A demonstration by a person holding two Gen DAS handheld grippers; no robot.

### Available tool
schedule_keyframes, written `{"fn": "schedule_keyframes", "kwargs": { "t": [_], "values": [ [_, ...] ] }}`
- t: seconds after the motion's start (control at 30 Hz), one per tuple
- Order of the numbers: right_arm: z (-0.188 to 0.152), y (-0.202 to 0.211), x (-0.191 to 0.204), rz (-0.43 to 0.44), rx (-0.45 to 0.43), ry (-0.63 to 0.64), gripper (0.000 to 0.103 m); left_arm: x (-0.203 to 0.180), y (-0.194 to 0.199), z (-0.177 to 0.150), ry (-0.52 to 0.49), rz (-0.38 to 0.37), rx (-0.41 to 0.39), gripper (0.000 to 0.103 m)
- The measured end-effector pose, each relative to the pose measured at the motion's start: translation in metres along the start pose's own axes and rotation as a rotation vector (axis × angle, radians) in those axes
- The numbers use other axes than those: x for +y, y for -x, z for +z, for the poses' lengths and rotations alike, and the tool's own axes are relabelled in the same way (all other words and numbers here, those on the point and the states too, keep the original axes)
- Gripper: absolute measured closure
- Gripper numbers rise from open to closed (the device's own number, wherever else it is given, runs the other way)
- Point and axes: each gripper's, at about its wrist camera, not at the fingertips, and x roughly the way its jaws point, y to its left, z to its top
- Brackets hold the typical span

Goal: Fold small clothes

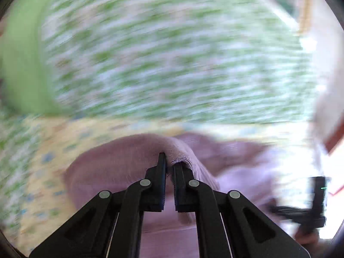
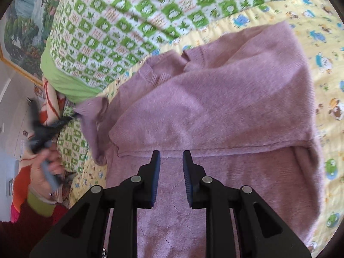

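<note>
A: What's under everything in the left wrist view?

B: A yellow cartoon-print sheet (image 1: 53, 150), with a green checked quilt (image 1: 172, 53) filling the blurred space beyond the jaws. The left gripper (image 1: 169, 163) has its jaws together, clamped on a ribbed hem of the pink knitted sweater (image 1: 120, 161). The fabric drapes over the right fingertip and falls away to both sides, so I'd judge that edge is lifted clear of the sheet to be carried over for a fold.

A: Any room for that?

B: Blur hides most edges. The other gripper shows dimly far to the right of the jaws; nothing else crowds them.

A: And the right wrist view?

B: Same bed: yellow sheet (image 2: 322, 53) to the right of the jaws, quilt (image 2: 129, 21) beyond and to the left, a framed landscape picture (image 2: 21, 32) on the wall at far left. The sweater (image 2: 215, 96) lies spread ahead of and beneath the right gripper (image 2: 171, 157), whose jaws stand apart, holding nothing, just short of a folded edge running across in front of the tips.

A: Why there?

B: Probably waiting to pin or pinch that edge. Far left, a hand (image 2: 46, 167) holds the left gripper (image 2: 49, 124), which draws the sweater's cuffed edge out sideways. Open sheet lies right of the sweater.
</note>
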Motion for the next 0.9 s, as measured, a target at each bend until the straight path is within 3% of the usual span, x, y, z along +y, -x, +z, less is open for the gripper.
{"fn": "schedule_keyframes", "kwargs": {
  "t": [0.03, 0.1, 0.17, 0.23, 0.4, 0.5, 0.67, 0.83, 0.9],
  "values": [
    [0.001, 0.003, -0.003, -0.01, -0.013, -0.016, 0.081, -0.027, -0.004, 0.001, -0.015, -0.081, 0.003, 0.098],
    [0.003, 0.009, -0.008, -0.031, -0.034, -0.045, 0.081, -0.065, -0.02, -0.006, -0.036, -0.155, 0.031, 0.083],
    [0.002, 0.016, -0.014, -0.054, -0.052, -0.066, 0.081, -0.091, -0.049, -0.023, -0.064, -0.165, 0.107, 0.068],
    [0.0, 0.022, -0.022, -0.072, -0.053, -0.082, 0.08, -0.099, -0.066, -0.038, -0.072, -0.159, 0.161, 0.066],
    [-0.008, 0.03, -0.047, -0.118, -0.039, -0.124, 0.078, -0.07, -0.073, -0.087, -0.082, -0.027, 0.232, 0.058],
    [-0.009, 0.03, -0.06, -0.132, -0.043, -0.153, 0.067, -0.027, -0.052, -0.114, -0.071, 0.132, 0.224, 0.045],
    [0.007, 0.021, -0.068, -0.154, -0.061, -0.14, 0.061, 0.054, -0.037, -0.158, -0.045, 0.365, 0.286, 0.041],
    [0.038, -0.003, -0.076, -0.288, -0.111, -0.092, 0.039, 0.081, -0.053, -0.173, -0.026, 0.445, 0.32, 0.041],
    [0.048, -0.022, -0.079, -0.277, -0.068, -0.107, 0.038, 0.088, -0.065, -0.169, 0.036, 0.468, 0.313, 0.041]
  ]
}}
